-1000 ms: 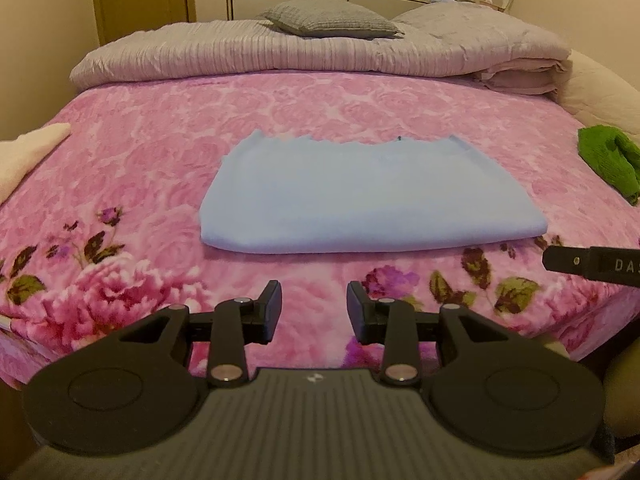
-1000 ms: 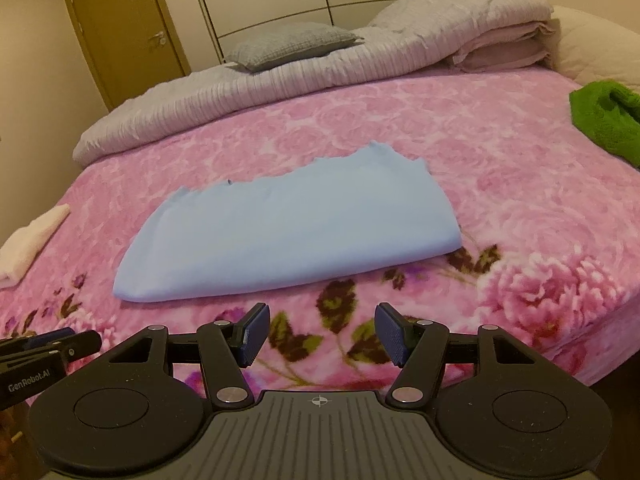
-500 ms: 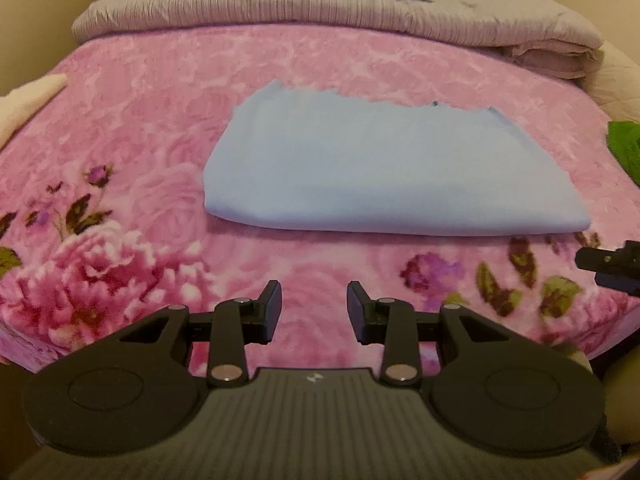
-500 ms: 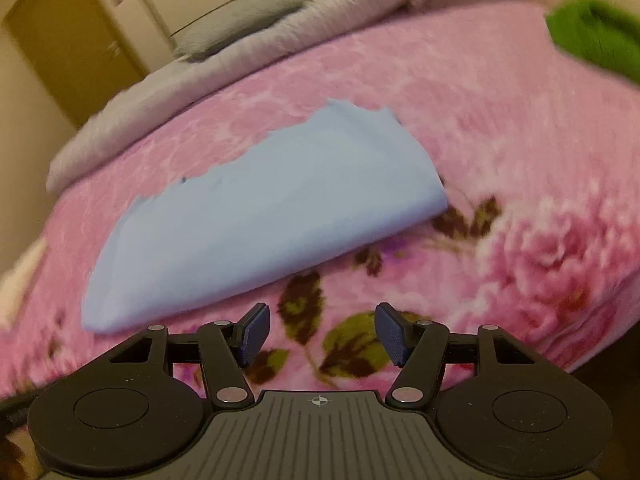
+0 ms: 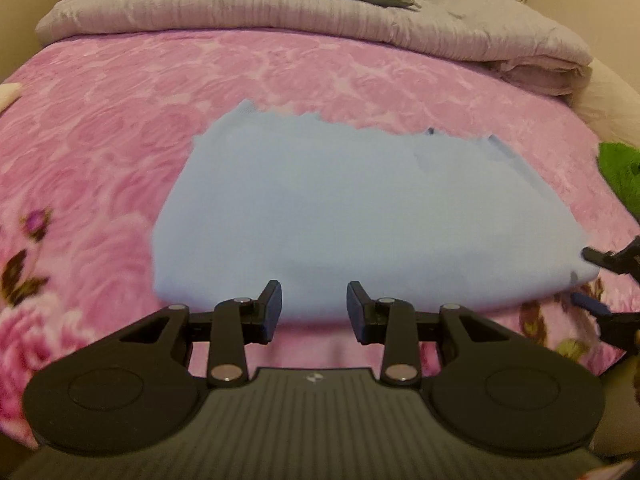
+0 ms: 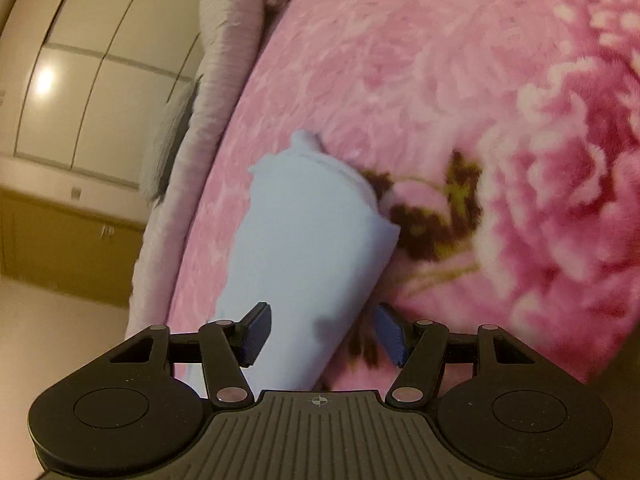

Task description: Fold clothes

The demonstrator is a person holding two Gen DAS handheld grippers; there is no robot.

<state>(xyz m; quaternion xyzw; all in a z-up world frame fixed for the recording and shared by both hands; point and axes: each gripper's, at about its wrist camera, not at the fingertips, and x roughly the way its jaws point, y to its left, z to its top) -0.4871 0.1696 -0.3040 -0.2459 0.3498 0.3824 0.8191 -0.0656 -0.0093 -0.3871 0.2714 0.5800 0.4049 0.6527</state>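
From the left wrist we see our left gripper [image 5: 314, 307] spread and empty at the near edge of the smooth folded light-blue cloth [image 5: 360, 216] on the plush pink floral blanket [image 5: 120, 112], from the right wrist, rolled sideways, our right gripper [image 6: 326, 334] gapes wide astride the cloth's end [image 6: 308, 248], pads seemingly not touching, though blurred.

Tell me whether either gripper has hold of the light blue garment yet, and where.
Nothing is held. Both grippers' jaws stand open near the near edge of the light blue folded garment, the right gripper straddling its end.

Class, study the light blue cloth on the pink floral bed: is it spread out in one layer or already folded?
Folded. The light blue cloth lies flat on the pink floral blanket, but layered edges show at its far right corner and a rounded doubled edge in the right wrist view.
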